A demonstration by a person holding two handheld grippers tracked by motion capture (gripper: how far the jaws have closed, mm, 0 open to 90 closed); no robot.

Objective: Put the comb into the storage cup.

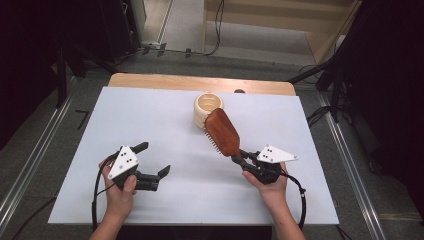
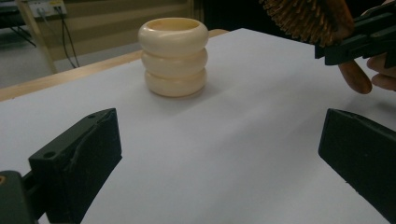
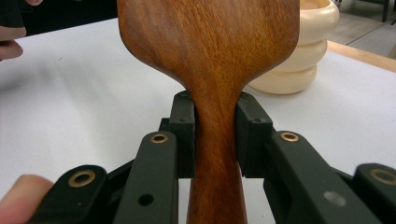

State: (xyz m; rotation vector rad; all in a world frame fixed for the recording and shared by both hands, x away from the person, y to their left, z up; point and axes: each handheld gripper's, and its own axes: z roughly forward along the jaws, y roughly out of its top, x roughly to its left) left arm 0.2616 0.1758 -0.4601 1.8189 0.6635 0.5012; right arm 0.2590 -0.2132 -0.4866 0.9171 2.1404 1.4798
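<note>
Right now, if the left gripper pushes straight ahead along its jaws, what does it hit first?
Most likely the cream ringed cup. In the left gripper view it stands ahead, a little left of centre between the open jaws of the left gripper, with bare white table before it. The hairbrush sits off to the right; depth is uncertain.

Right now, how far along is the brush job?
Done: right gripper is clamped on the wooden hairbrush handle, brush lifted off the table, bristles down. In hand: brush head angled toward the cream ringed cup. Left, likely: putting it in the cup. Left gripper open, idle.
</note>
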